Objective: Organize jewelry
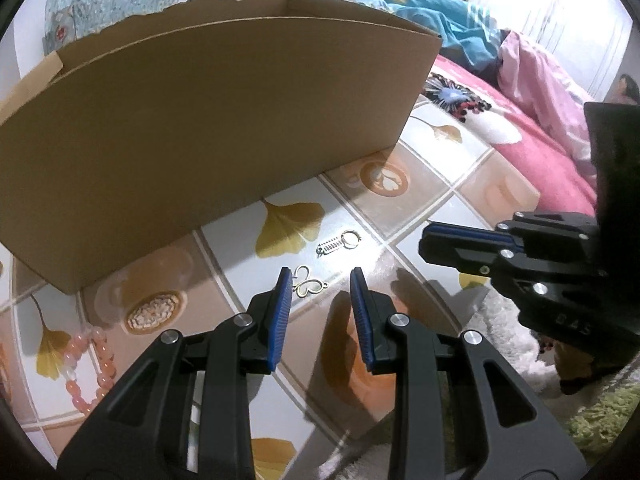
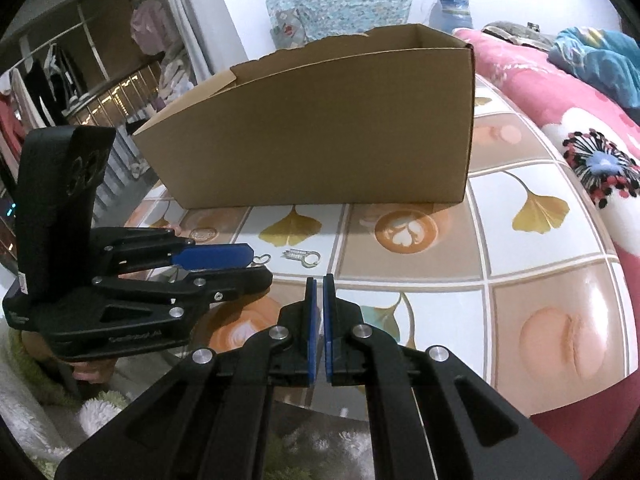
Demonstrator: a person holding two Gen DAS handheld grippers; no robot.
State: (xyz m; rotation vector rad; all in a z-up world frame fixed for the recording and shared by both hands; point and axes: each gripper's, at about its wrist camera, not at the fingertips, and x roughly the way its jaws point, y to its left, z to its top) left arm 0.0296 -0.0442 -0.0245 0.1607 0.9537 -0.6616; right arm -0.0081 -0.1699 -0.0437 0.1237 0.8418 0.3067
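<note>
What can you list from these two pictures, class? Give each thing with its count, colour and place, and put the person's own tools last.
cardboard box: one, brown, open-topped, at the back of the table
table: one, tile-patterned with ginkgo leaves and coffee cups
butterfly charm: one, gold-toned, on the table just ahead of the left gripper's fingers
ring with a ribbed charm: one, silvery, beyond the butterfly charm
bead bracelet: one, pink, on the table at the left
bedding: pink floral, right of the table
left gripper: one, black with blue pads, open
right gripper: one, black with blue pads, nearly closed, holding nothing
</note>
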